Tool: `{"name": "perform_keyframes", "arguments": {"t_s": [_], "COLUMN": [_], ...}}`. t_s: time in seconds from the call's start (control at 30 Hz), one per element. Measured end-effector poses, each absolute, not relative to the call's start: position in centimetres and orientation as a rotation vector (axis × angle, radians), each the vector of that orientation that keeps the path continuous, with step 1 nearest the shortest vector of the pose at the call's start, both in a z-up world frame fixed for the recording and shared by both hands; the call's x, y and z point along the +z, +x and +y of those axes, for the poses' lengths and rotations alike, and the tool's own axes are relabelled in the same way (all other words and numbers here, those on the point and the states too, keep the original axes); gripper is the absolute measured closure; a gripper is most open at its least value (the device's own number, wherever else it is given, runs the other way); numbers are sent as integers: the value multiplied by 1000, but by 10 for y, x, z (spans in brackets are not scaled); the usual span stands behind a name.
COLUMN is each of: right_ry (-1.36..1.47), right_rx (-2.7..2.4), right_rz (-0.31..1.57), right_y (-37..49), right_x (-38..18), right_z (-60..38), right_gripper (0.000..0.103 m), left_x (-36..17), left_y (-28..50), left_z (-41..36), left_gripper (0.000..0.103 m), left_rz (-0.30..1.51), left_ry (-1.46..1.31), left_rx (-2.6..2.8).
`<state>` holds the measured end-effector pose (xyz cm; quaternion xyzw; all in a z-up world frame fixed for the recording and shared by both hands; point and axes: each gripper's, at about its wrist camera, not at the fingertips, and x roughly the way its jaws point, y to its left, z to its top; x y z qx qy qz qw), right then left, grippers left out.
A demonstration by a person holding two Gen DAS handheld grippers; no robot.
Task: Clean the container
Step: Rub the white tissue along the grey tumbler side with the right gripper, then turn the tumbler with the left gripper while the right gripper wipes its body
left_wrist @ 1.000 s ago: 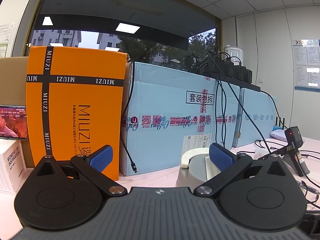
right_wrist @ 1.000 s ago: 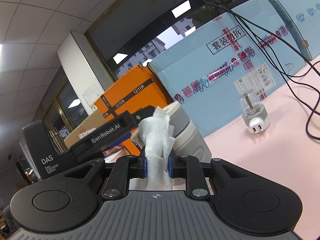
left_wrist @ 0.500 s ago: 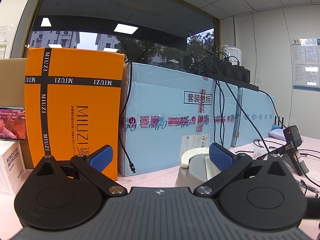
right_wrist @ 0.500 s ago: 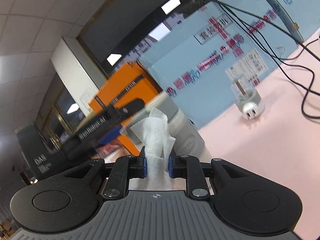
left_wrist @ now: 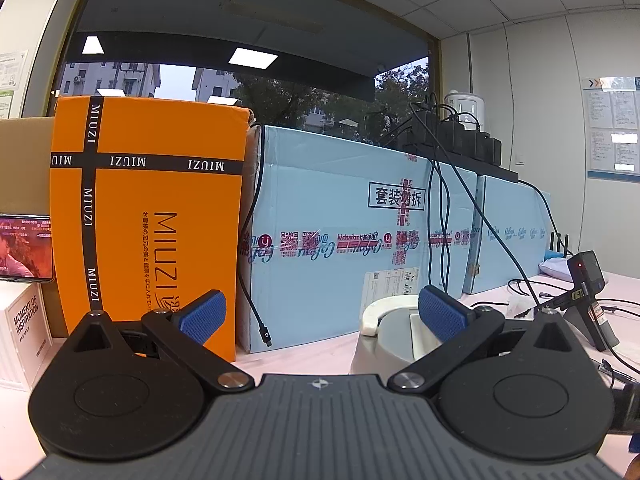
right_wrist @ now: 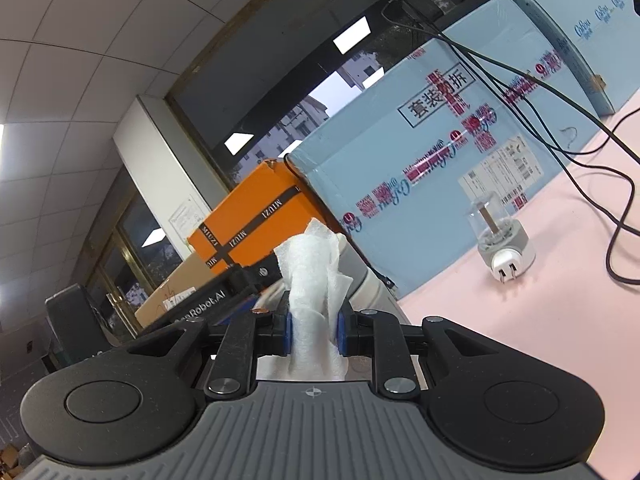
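Your right gripper (right_wrist: 313,330) pinches the soft, limp tissue (right_wrist: 314,272); steady the rigid, likely slick grey container (left_wrist: 386,340) by its wall with your wide-open left gripper (left_wrist: 320,314).

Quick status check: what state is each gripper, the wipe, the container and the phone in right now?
Left gripper: open, empty.
Right gripper: shut on the crumpled white paper wipe.
Grey cylindrical container: upright on the pink table, white handle raised.
Phone on the left: screen lit.
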<state>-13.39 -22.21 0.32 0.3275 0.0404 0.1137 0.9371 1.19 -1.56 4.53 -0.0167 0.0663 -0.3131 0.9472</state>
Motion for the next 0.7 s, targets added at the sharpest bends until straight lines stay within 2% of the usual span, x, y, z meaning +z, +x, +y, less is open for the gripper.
{"name": "perform_keyframes", "arguments": {"t_s": [0.33, 0.7], "right_ry": [691, 980], "right_rx": [186, 152], "right_rz": [130, 34], "right_y": [-132, -110], "right_x": [-11, -6], "right_z": [-227, -267], "right_gripper": [84, 87], "left_x": [45, 46], "left_y": [12, 10], "left_z": [-15, -17], "left_gripper": [0, 0], "left_rz": [135, 131], "left_ry": [-33, -27], "left_rx": [-642, -648]}}
